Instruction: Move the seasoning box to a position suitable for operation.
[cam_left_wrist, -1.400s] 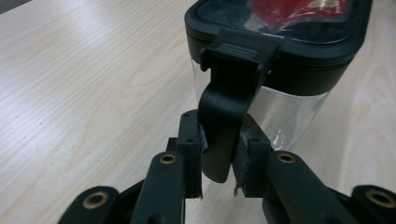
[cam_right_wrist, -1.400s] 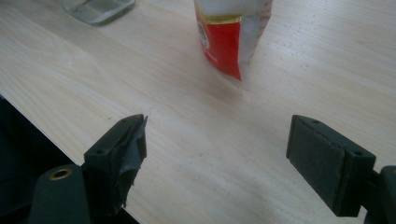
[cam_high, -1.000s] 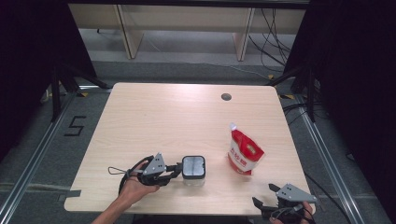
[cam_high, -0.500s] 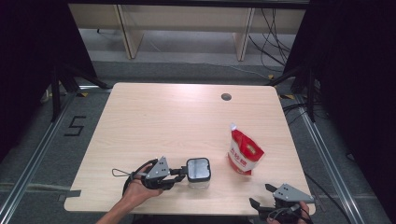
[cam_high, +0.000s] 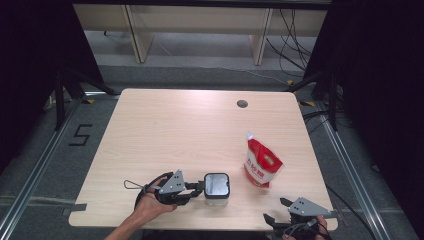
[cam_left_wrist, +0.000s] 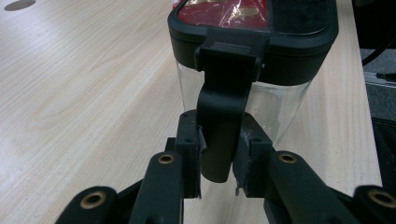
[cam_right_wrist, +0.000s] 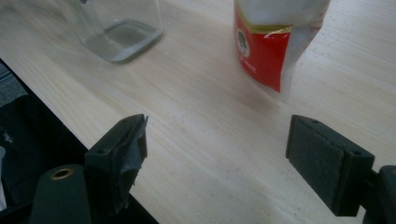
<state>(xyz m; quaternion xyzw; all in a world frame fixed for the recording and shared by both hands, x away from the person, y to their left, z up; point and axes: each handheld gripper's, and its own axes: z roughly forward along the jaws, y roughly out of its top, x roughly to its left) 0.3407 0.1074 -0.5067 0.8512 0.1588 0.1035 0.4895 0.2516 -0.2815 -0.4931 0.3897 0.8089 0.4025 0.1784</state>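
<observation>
Near front edge | left hand-held gripper (cam_left_wrist: 219, 161) clamps jar latch (cam_left_wrist: 224, 107) | right hand-held gripper (cam_right_wrist: 215, 158) apart

Clear plastic jar (cam_high: 216, 192), matt wooden table (cam_high: 190, 130), glossy pouch (cam_high: 261, 165).

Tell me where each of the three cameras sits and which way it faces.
High view: above the table, looking forward and down; both hands enter below.
Left gripper view: on the left gripper, fingers shut on the container's latch.
Right gripper view: on the right gripper, fingers open over bare wood.
Shared: the clear container and red pouch appear in all three.
</observation>
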